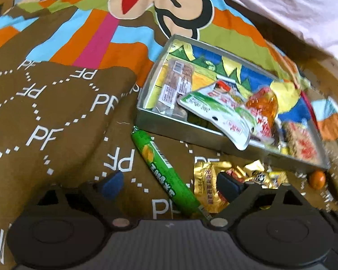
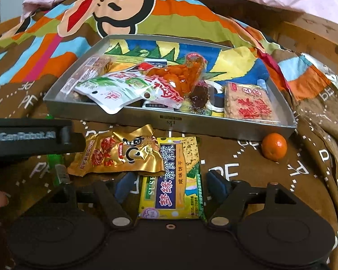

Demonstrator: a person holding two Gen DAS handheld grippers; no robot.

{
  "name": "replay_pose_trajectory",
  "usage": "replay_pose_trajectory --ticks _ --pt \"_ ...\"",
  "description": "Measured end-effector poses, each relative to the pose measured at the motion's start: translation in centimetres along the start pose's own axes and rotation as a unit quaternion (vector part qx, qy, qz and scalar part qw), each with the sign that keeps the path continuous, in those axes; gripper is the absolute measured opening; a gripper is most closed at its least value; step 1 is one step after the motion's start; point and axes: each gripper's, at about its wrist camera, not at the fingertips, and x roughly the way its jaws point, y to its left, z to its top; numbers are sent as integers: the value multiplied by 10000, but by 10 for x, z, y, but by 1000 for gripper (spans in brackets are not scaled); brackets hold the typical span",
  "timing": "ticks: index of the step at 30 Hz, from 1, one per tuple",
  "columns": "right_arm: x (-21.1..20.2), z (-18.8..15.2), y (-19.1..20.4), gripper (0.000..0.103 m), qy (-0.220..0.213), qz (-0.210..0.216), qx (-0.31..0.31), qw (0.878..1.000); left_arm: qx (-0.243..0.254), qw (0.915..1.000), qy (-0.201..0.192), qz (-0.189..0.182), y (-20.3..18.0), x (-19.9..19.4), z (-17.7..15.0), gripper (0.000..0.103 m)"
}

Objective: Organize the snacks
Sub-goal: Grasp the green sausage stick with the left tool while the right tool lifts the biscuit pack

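Risk first, left wrist view: left gripper (image 1: 171,183) is open w/ nothing pressed between its pads, and the green sausage stick (image 1: 163,168) lies slantwise between the fingers, so closing on it askew could roll it out or nip the gold snack pack (image 1: 208,184) just behind the right finger. Metal tray (image 1: 146,121) sits ahead and to the right; white-green pouch (image 1: 216,117) overhangs its near wall and may slide off if bumped. Count here: 1 sausage, 1 tray, 1 mandarin (image 1: 317,179) far right. Right wrist view: right gripper (image 2: 172,185) open too, straddling the yellow cracker pack (image 2: 175,180), not pinching it; gold pack overlaps its top-left corner and could drag along. Count: 1 cracker pack, 1 gold pack, 1 mandarin ahead-right, approx. 6 packs in tray, some hidden.
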Motion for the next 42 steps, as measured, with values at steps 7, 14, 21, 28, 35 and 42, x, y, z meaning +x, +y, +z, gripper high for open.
replay_pose_trajectory --ticks 7,14,21,28,35,42 --pt "-7 -1 -5 51 127 151 231 9995 597 9977 -104 298 -9 -10 -11 64" --pt "-24 -7 -12 51 227 321 286 9988 458 9981 35 -418 11 -33 -16 36" --pt "-45 -21 -17 51 363 392 475 9974 145 9966 414 -704 28 -60 -31 30" --pt "-51 -27 -17 54 464 422 537 9966 561 9961 511 -457 17 -64 -45 33" --pt "-39 -27 -12 76 490 433 573 9962 994 9934 370 -442 1 -52 -46 54" --pt "-39 -27 -14 76 510 501 537 9960 829 9941 427 -558 7 -52 -45 53"
